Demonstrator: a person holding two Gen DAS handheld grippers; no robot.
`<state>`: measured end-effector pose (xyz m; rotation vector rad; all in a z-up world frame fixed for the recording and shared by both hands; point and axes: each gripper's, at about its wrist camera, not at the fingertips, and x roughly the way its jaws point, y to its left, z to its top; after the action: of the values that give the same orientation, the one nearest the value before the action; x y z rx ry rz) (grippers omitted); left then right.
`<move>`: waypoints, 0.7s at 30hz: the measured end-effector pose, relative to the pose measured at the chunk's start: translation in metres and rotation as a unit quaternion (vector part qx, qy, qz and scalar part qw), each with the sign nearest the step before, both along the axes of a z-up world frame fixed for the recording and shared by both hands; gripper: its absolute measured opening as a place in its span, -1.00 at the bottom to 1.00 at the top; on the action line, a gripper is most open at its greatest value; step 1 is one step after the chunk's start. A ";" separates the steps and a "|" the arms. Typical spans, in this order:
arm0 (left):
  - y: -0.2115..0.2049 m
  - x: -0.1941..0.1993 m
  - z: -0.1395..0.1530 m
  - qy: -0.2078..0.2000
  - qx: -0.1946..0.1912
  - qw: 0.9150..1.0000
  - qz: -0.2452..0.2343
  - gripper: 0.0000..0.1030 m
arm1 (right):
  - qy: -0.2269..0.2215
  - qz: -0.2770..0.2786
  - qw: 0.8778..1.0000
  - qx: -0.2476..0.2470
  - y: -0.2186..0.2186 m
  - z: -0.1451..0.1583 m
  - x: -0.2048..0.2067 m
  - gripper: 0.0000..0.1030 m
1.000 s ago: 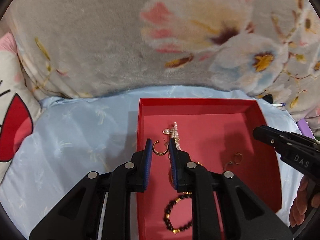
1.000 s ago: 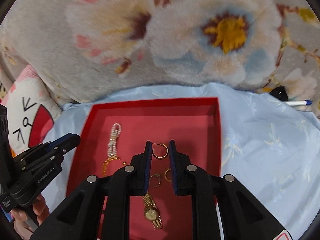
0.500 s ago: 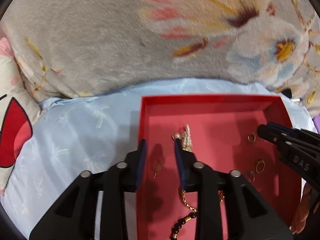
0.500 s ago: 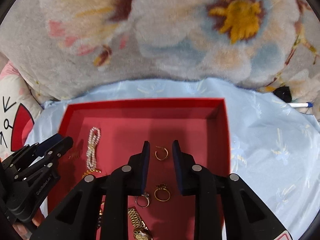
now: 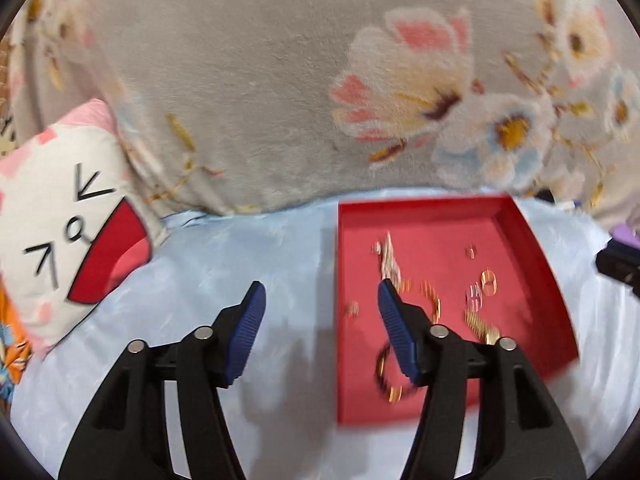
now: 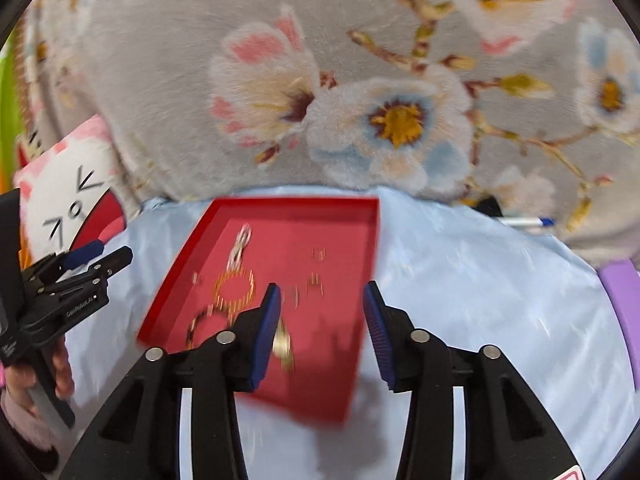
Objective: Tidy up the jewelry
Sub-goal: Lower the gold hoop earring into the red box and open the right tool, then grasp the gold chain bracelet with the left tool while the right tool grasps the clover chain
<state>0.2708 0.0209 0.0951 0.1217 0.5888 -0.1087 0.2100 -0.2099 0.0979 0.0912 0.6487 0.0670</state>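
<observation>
A red tray (image 5: pixel 424 202) lies on the light blue sheet, and the jewelry in it is blurred by motion. I make out a pearl strand (image 5: pixel 388 256), gold rings (image 5: pixel 488 282), a gold watch (image 5: pixel 482 324) and a dark bead bracelet (image 5: pixel 384 372). My left gripper (image 5: pixel 320 292) hovers over the tray's left wall with its jaws opening and nothing between them. My right gripper (image 6: pixel 322 292) hangs above the tray's (image 6: pixel 296 200) near right part. Its jaws are also opening, and the watch (image 6: pixel 282 344) lies below them, untouched.
A grey flowered blanket (image 6: pixel 360 80) rises behind the tray. A cartoon pillow (image 5: pixel 68 216) sits at the left. A pen (image 6: pixel 528 222) and a purple thing (image 6: pixel 624 300) lie at the right. A hand (image 6: pixel 60 364) holds the left gripper (image 6: pixel 110 252).
Both grippers have pulled back from the tray and their jaws have spread wide. The left one has shifted left, over the tray's left wall. The small gold hoops stay in the tray.
</observation>
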 end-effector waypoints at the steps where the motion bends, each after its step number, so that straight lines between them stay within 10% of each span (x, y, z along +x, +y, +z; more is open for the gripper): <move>1: 0.003 -0.017 -0.008 0.006 -0.001 1.000 -0.009 0.23 | 0.001 0.002 1.000 0.000 -0.001 -0.005 -0.016 -0.12; 10: -0.006 -0.112 -0.079 0.087 -0.016 0.995 -0.050 0.23 | 0.054 0.010 0.998 -0.028 0.015 -0.081 -0.130 -0.11; 21: -0.022 -0.156 -0.101 0.089 -0.039 0.991 -0.089 0.23 | 0.100 0.027 0.994 -0.042 0.034 -0.127 -0.139 -0.36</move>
<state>0.1149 -0.0016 -0.0060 0.0885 0.7512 -0.3182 0.0711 -0.1760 -0.0294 -0.0021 0.8533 0.0838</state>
